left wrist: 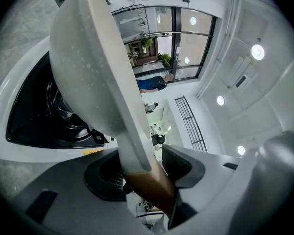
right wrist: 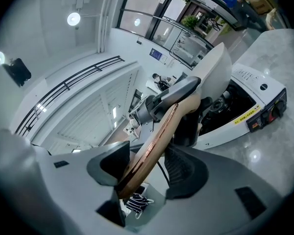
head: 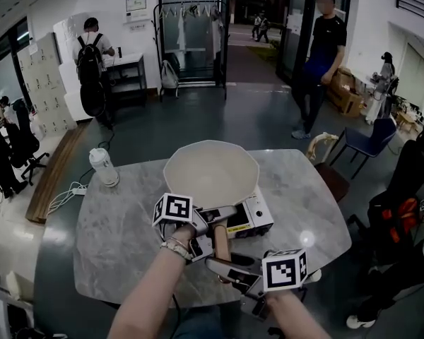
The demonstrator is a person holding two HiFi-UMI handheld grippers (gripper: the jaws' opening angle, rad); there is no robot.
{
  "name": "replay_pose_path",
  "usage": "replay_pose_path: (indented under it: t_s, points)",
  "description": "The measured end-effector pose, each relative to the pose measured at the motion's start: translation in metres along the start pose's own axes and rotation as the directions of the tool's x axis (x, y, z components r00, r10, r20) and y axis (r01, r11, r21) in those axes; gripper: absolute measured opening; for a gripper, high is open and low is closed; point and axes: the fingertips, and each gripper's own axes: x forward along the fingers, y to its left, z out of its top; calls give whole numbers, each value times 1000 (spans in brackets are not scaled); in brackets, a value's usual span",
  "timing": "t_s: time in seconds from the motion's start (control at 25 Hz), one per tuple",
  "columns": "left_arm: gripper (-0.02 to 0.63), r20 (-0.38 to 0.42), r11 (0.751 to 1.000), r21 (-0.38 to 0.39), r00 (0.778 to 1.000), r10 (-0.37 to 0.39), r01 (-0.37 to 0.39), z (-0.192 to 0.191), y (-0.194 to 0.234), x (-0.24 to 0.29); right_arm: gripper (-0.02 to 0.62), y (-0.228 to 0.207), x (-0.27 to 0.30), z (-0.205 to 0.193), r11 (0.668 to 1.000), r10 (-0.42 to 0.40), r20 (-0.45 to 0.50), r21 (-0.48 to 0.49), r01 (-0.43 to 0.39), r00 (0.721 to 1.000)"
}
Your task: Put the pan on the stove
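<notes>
A cream pan [head: 210, 169] with a brown wooden handle [head: 221, 243] hangs over the white portable stove [head: 256, 219] on the marble table [head: 120, 239]. My left gripper [head: 210, 222] is shut on the handle close to the bowl. My right gripper [head: 228, 265] is shut on the handle's near end. In the left gripper view the pan [left wrist: 85, 67] sits just above the stove's black burner [left wrist: 51, 116], and the left gripper [left wrist: 144, 168] clamps the handle [left wrist: 149, 182]. In the right gripper view the right gripper [right wrist: 147, 163] pinches the handle [right wrist: 154, 146], with the pan [right wrist: 213, 75] and stove [right wrist: 252, 104] beyond.
A capped white bottle [head: 104, 167] stands at the table's far left. A wooden chair [head: 324, 154] and a blue chair [head: 371, 138] stand at the right. One person [head: 319, 58] stands beyond the table, another [head: 92, 58] by a desk at the back left.
</notes>
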Motion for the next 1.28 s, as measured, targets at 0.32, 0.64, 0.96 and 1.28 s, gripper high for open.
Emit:
replay_pose_path:
  t_s: [0.32, 0.64, 0.96, 1.28]
  points:
    - [225, -5, 1000, -23, 1000, 9, -9, 0, 10, 1, 233, -7, 4, -2, 1000, -5, -7, 17, 6, 1000]
    - [224, -6, 1000, -13, 1000, 27, -27, 0, 16, 1, 230, -15, 9, -11, 999, -41, -51, -3, 41, 998]
    - [205, 7, 999, -23, 999, 34, -34, -6, 25, 1, 224, -26, 9, -26, 997, -77, -81, -8, 76, 994]
    - [186, 16, 998, -48, 999, 29, -28, -12, 32, 2, 211, -36, 7, -38, 996, -87, -88, 20, 89, 992]
